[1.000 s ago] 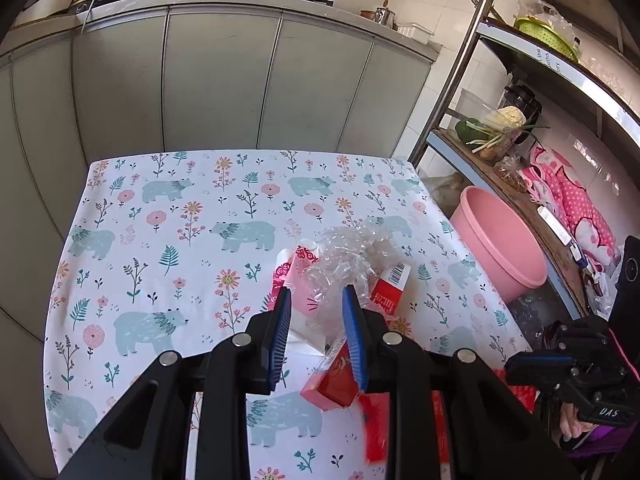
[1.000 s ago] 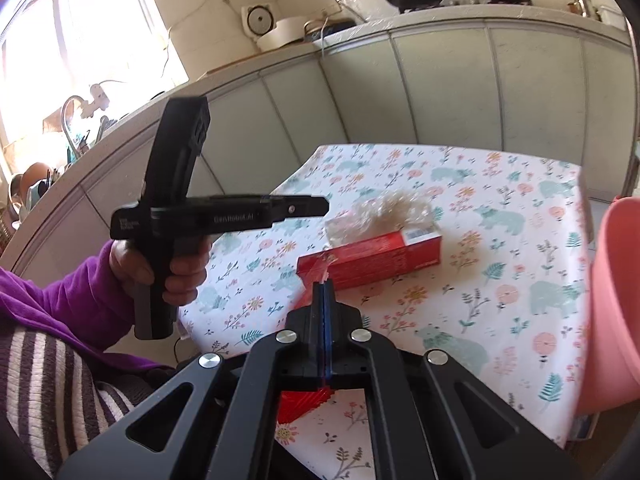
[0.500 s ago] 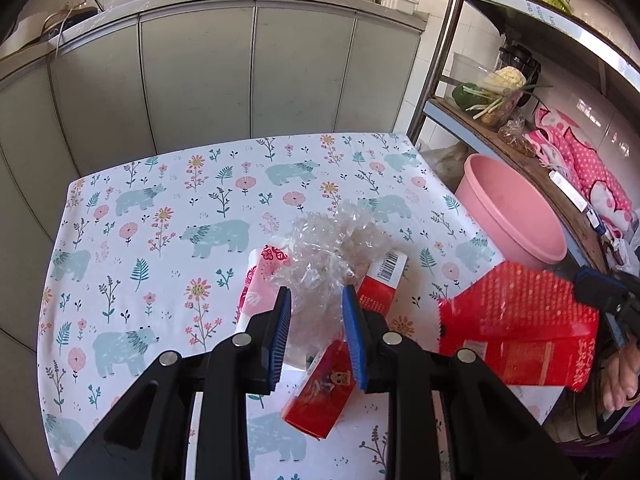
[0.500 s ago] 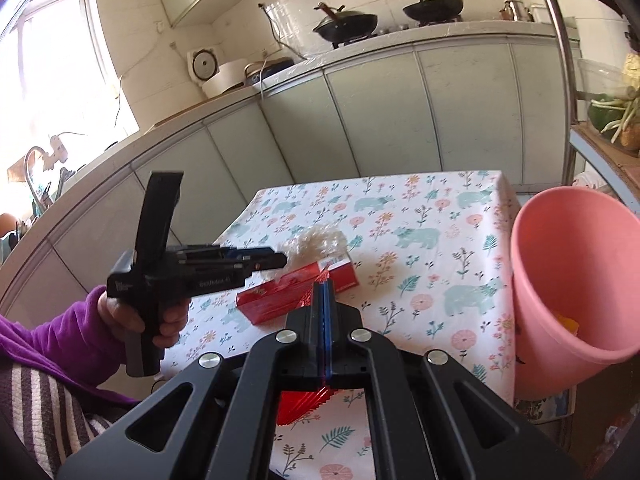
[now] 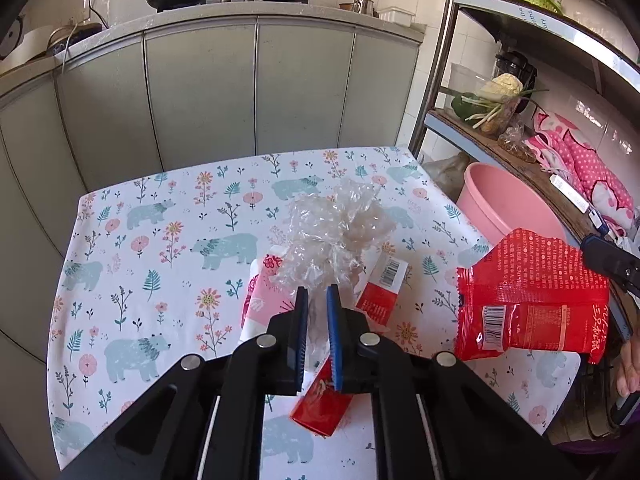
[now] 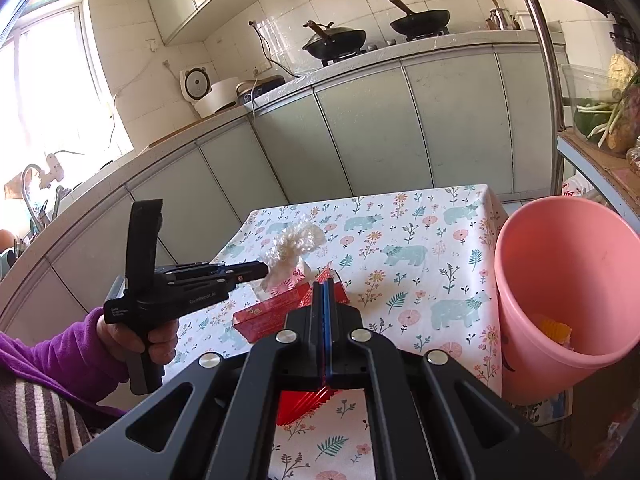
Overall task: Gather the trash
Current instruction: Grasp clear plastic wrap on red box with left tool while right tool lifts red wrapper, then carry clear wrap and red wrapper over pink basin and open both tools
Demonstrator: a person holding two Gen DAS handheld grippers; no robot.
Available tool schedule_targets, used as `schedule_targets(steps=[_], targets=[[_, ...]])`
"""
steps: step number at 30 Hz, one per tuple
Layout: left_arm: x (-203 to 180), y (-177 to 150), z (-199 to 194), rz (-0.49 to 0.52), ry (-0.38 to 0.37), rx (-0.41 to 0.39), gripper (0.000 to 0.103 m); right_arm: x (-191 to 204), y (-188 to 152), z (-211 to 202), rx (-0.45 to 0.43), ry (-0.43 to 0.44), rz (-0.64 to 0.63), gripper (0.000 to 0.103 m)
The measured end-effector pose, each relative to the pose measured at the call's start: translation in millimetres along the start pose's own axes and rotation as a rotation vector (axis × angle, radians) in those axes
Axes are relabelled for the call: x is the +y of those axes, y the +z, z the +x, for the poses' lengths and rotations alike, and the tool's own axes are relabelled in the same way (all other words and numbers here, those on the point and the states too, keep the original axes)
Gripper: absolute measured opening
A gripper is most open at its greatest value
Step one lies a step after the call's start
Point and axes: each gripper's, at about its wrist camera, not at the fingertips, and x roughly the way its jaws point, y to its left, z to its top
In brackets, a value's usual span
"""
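My left gripper (image 5: 317, 300) is shut on a crumpled clear plastic wrap (image 5: 336, 232) and holds it just above the table; it also shows in the right wrist view (image 6: 262, 270) with the wrap (image 6: 294, 242). My right gripper (image 6: 323, 284) is shut on a red snack bag (image 5: 532, 296), held up off the table's right edge near the pink bin (image 6: 568, 292). A long red box (image 5: 344, 360) and a pink-white carton (image 5: 260, 300) lie on the flowered tablecloth (image 5: 160, 240) under the wrap.
The pink bin (image 5: 508, 204) stands beside the table's right edge, with something yellow inside (image 6: 554, 328). A metal shelf rack (image 5: 520, 80) with vegetables is behind it. Grey cabinets (image 5: 240, 88) run along the back.
My left gripper has closed on the plastic wrap and lifted it slightly. My right gripper has risen with the red bag and swung toward the pink bin.
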Motion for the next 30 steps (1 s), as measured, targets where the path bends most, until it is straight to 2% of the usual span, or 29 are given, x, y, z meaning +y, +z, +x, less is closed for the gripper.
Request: schedule_targets(steps=[10, 22, 30], targets=[[-3, 21, -39, -0.021, -0.006, -0.118, 0.007, 2, 5, -14, -0.058, -0.021, -0.002, 0.0], [-24, 37, -65, -0.015, -0.044, -0.202, 0.007, -1, 20, -30, -0.144, -0.039, -0.017, 0.0], [-45, 58, -68, -0.001, -0.096, -0.24, 0.007, -11, 33, -42, -0.208, -0.099, -0.042, 0.0]])
